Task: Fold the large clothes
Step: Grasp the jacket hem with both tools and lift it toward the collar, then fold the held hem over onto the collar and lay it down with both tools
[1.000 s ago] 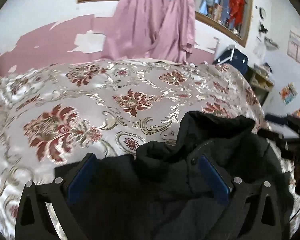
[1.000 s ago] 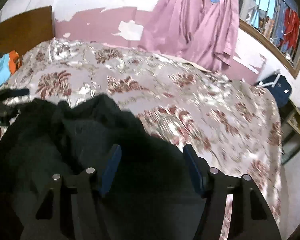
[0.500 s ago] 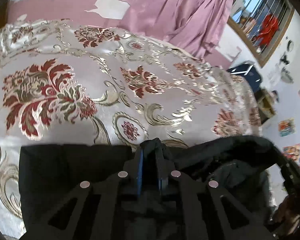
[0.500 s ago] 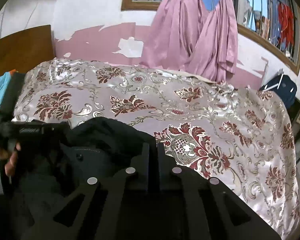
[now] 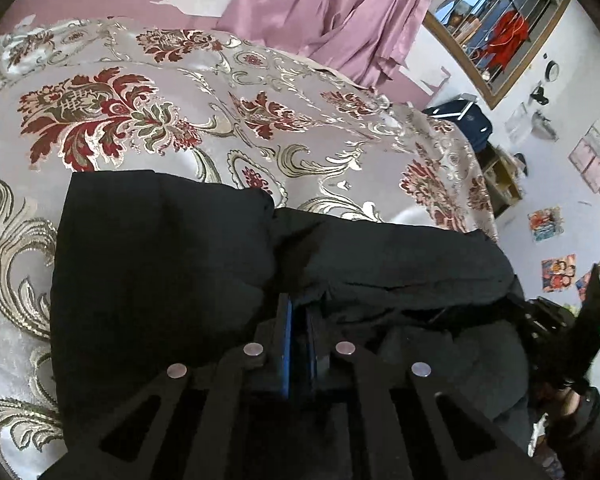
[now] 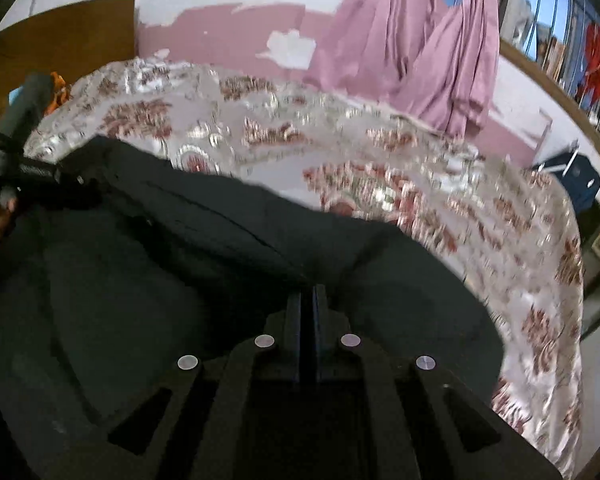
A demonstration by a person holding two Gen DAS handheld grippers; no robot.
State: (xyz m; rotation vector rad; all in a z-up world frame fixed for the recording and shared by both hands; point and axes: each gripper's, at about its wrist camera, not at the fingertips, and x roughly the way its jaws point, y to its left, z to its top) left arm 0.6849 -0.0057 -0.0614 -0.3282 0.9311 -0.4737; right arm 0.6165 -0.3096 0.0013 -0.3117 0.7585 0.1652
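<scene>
A large black jacket (image 5: pixel 160 248) lies on a bed with a floral silver and red cover (image 5: pixel 180 104). My left gripper (image 5: pixel 298 304) is shut on a fold of the black jacket near its top edge. My right gripper (image 6: pixel 309 292) is shut on the same jacket (image 6: pixel 140 280) at its other side, and the cloth stretches in a ridge between the two. The right gripper's body shows at the right edge of the left wrist view (image 5: pixel 580 320). The left one shows at the left edge of the right wrist view (image 6: pixel 24 176).
Pink curtains (image 5: pixel 340 12) hang by the far wall under a window. A dark blue bag (image 5: pixel 464 120) stands past the bed's far right corner. A wooden headboard (image 6: pixel 60 28) is at the left. The bed cover (image 6: pixel 420 184) spreads beyond the jacket.
Both grippers closed on the jacket from open a second ago. They have since lifted and pulled the cloth apart, so it stretches wider across the bed.
</scene>
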